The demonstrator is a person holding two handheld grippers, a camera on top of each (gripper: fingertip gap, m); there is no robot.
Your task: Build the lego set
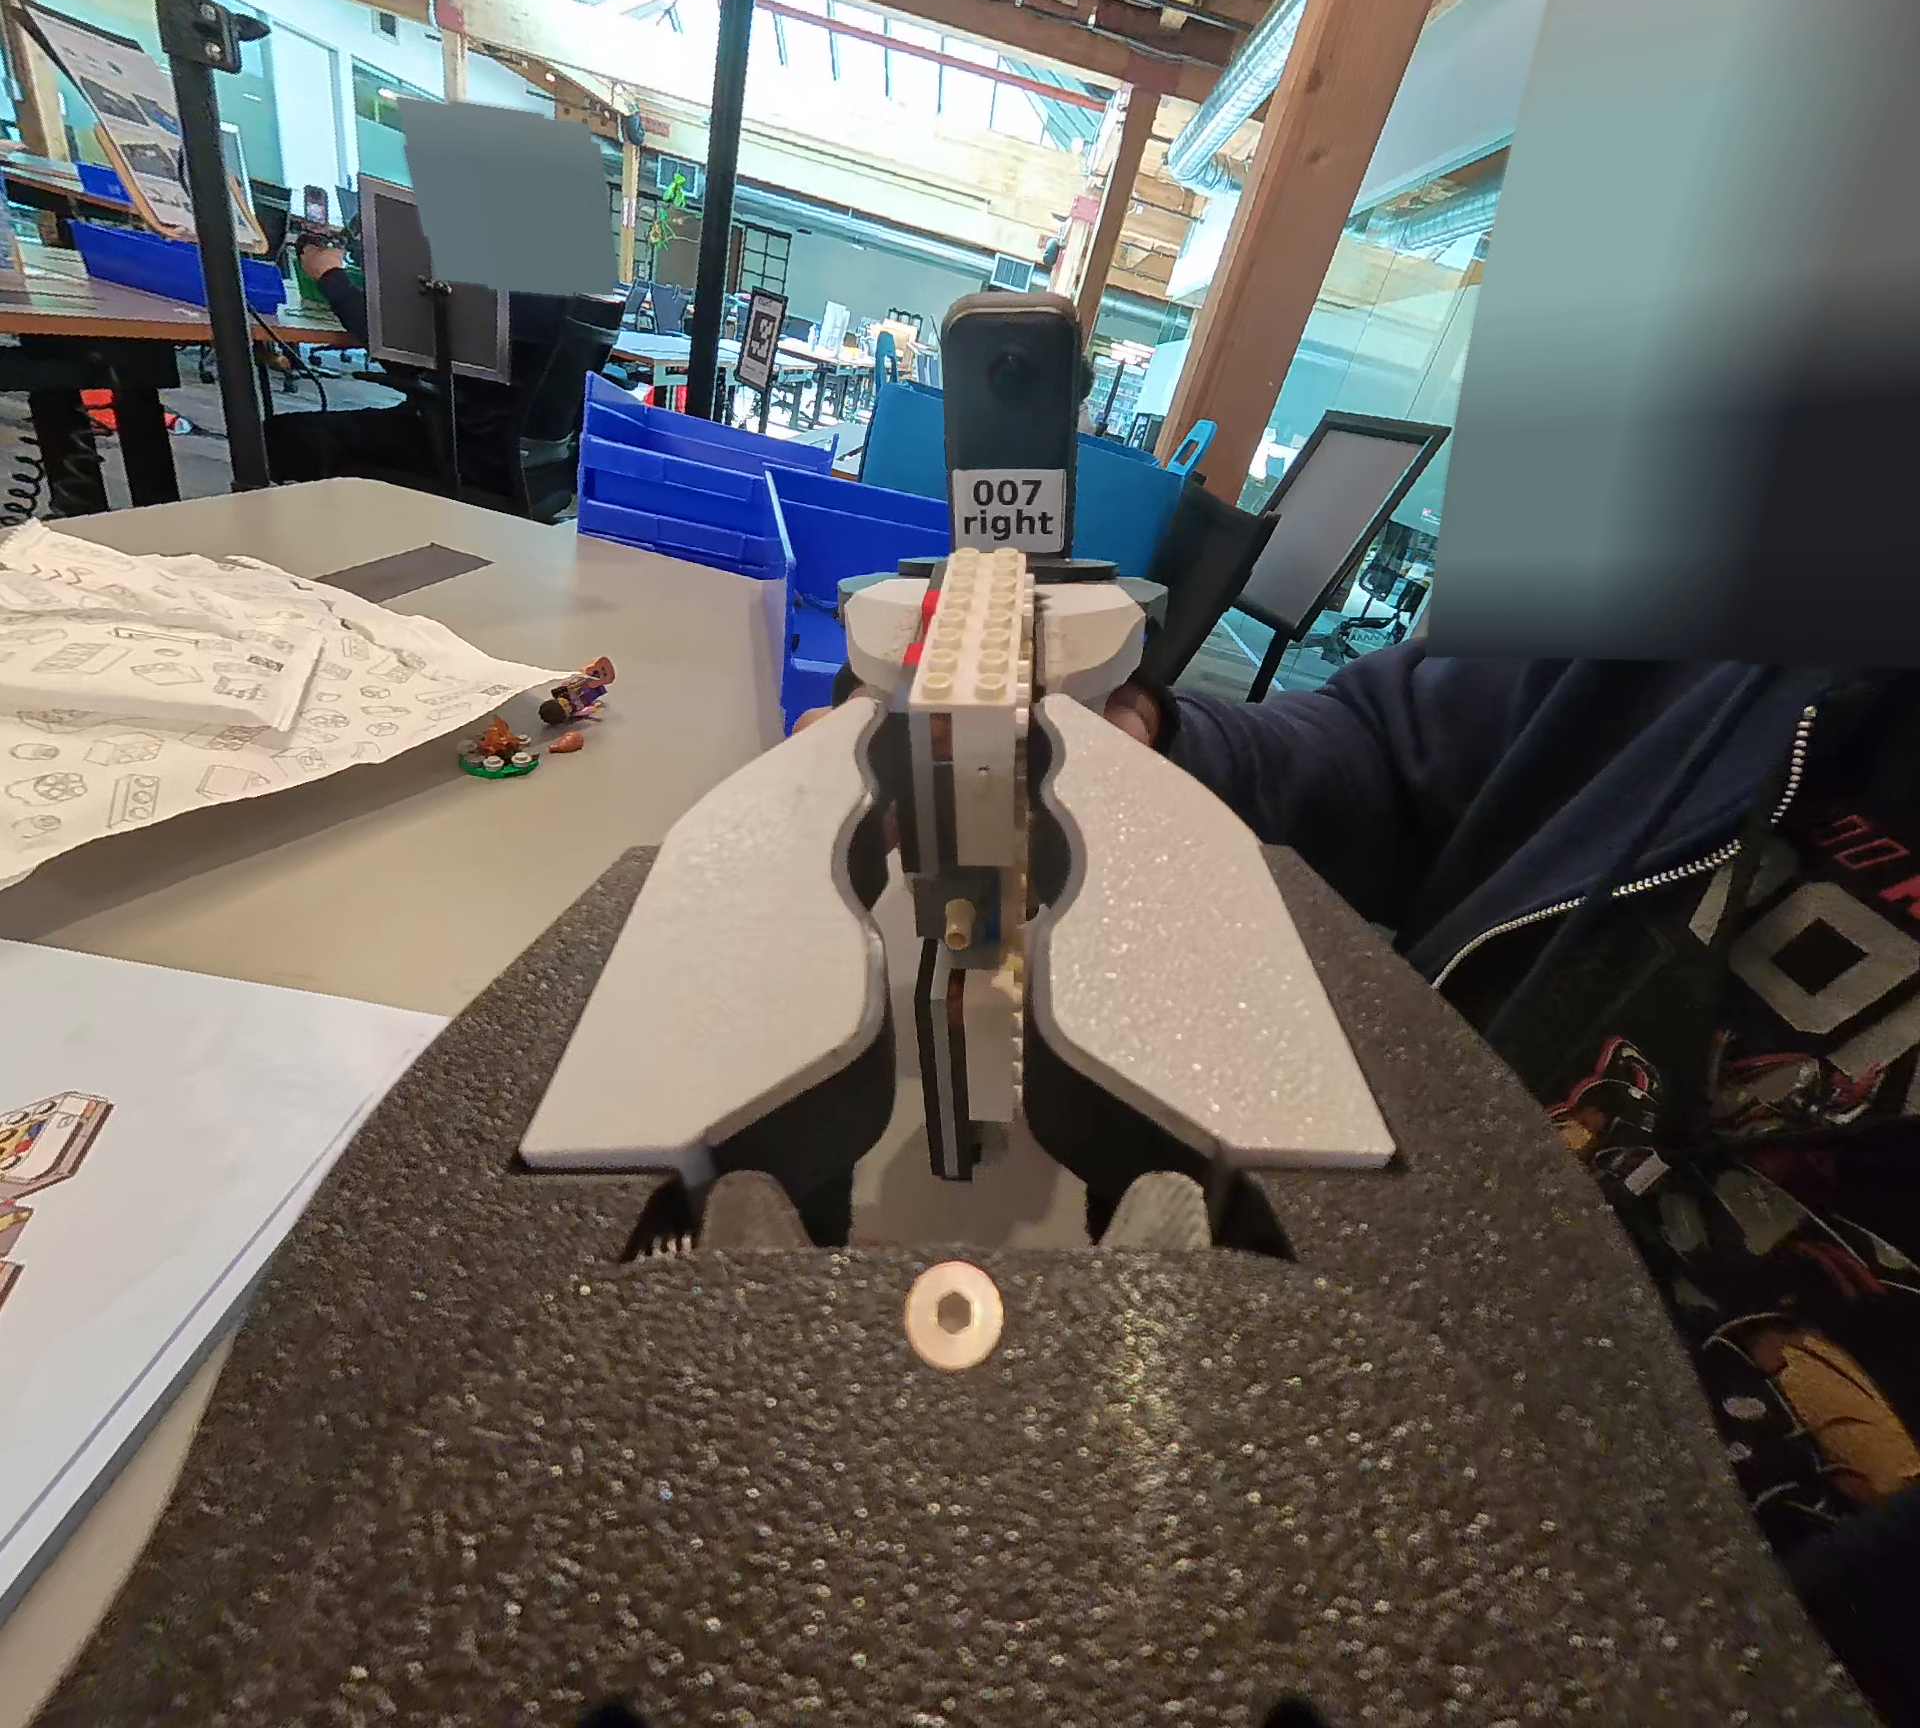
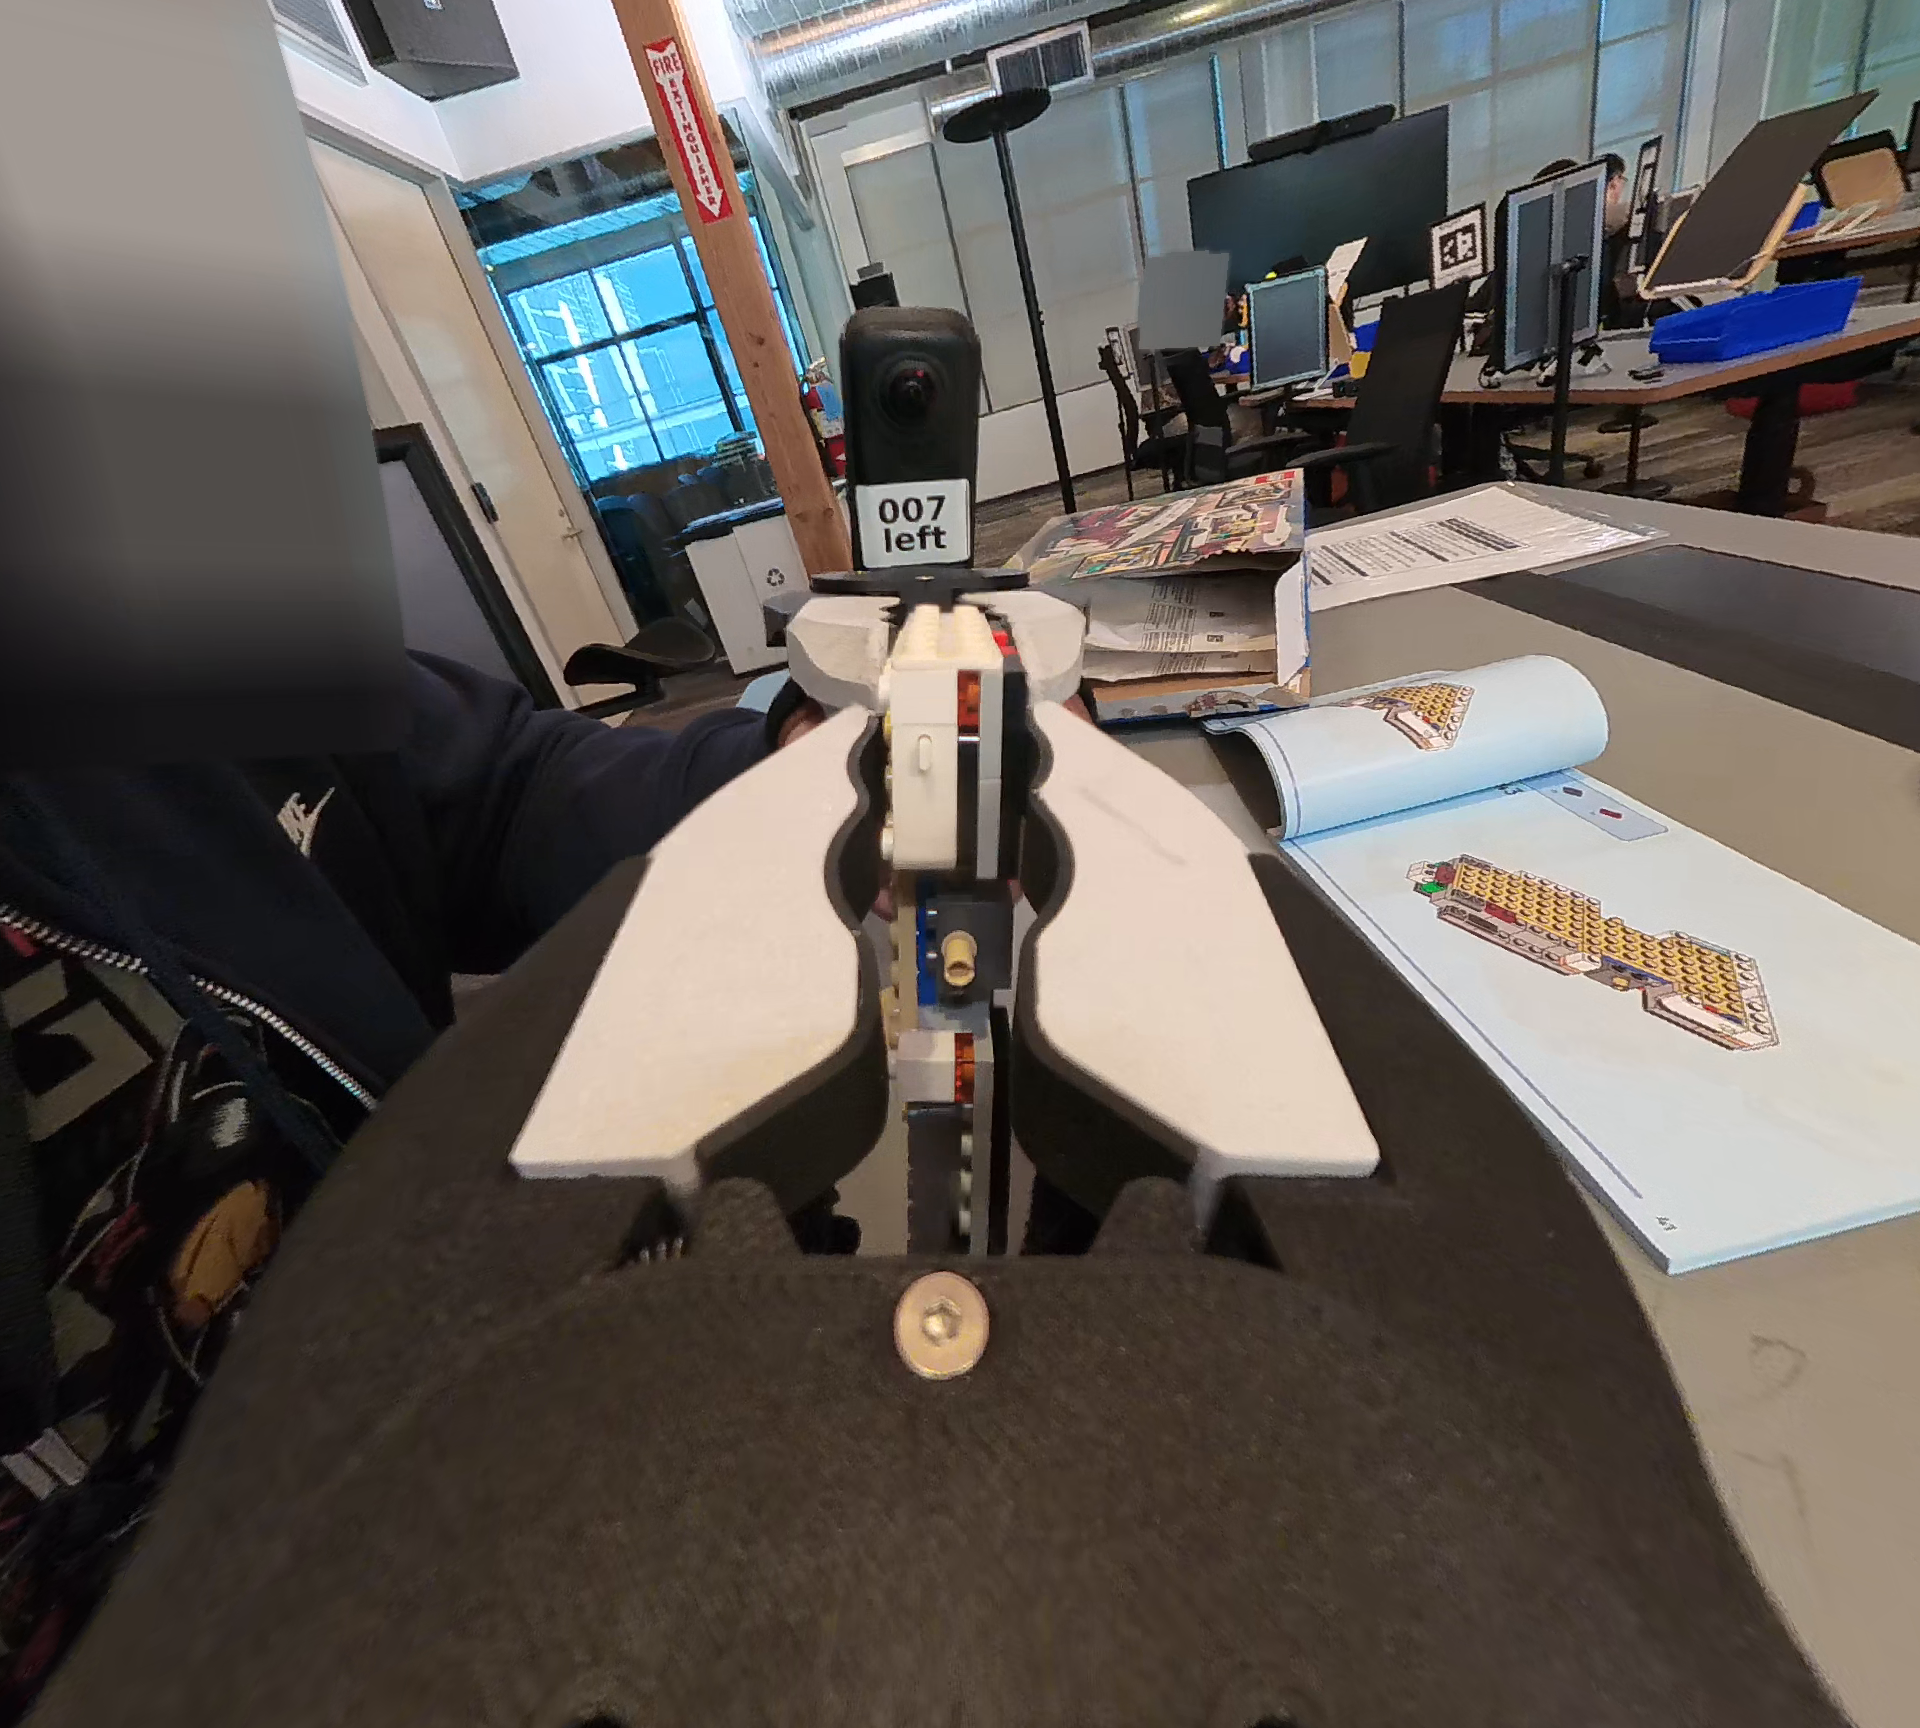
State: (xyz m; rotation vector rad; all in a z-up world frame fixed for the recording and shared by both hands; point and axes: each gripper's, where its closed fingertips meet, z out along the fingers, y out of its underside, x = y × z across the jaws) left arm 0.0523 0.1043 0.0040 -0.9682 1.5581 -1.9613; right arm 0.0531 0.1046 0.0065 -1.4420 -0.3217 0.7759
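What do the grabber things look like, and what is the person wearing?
Each gripper has two pale grey wavy-edged fingers on a rough black body with one round screw, and a black camera bearing a white label. The person wears a dark navy zip hoodie.

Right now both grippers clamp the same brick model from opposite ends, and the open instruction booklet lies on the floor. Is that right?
Not quite. The booklet lies open on the grey table, not the floor; the right wrist view shows it. The rest holds: left gripper and right gripper clamp the same brick model from opposite ends.

bare table [image 2: 1714, 1366] beside the open booklet [image 2: 1558, 951]; beyond, a torn box [image 2: 1195, 629] crowds it.
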